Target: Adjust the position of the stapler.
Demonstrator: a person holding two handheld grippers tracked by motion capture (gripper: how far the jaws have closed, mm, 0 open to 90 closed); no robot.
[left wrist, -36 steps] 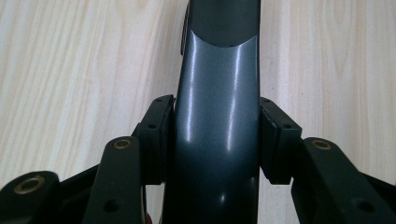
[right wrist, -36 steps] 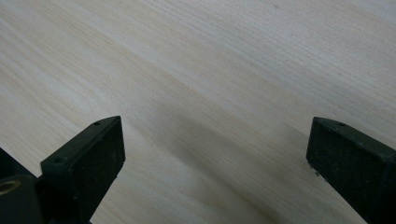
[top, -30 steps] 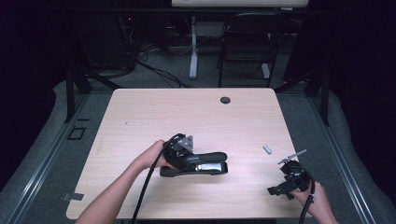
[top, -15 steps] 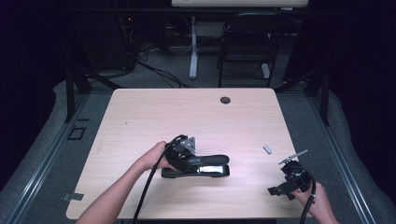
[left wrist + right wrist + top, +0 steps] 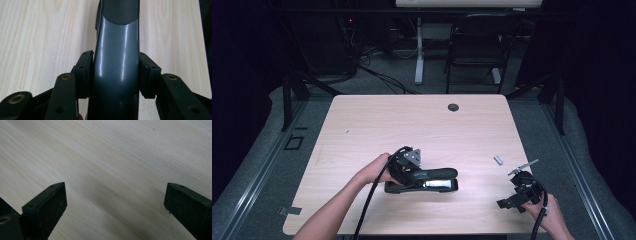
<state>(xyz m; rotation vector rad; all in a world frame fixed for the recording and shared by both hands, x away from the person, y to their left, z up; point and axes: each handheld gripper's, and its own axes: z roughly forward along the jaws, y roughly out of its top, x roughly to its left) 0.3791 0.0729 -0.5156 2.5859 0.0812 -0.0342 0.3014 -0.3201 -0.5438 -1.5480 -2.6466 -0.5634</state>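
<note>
The left gripper [image 5: 412,172] is clamped tight — in the left gripper view both pads [image 5: 83,72] press flat against the sides of a glossy dark grey arm, the top lever of a black stapler [image 5: 432,180], with no gap on either side. From the high view, the stapler lies on the light wooden table [image 5: 412,125] near the front edge, a little left of centre, its long axis running left to right across the table; the held end sits at the left under the person's left hand [image 5: 377,170], and the free end points right, toward the other gripper. A pale metal strip shows along its lower part. Over on the right, the right gripper [image 5: 517,192] sits low near the table's front right corner, held in the right hand [image 5: 554,212] — and in the right gripper view its jaws stand spread wide, nothing but bare wood grain between them. Just beyond it a small grey piece [image 5: 498,160] lies on the tabletop, well apart from the stapler; what it is I can't make out. A round dark grommet [image 5: 453,107] sits near the far edge.
</note>
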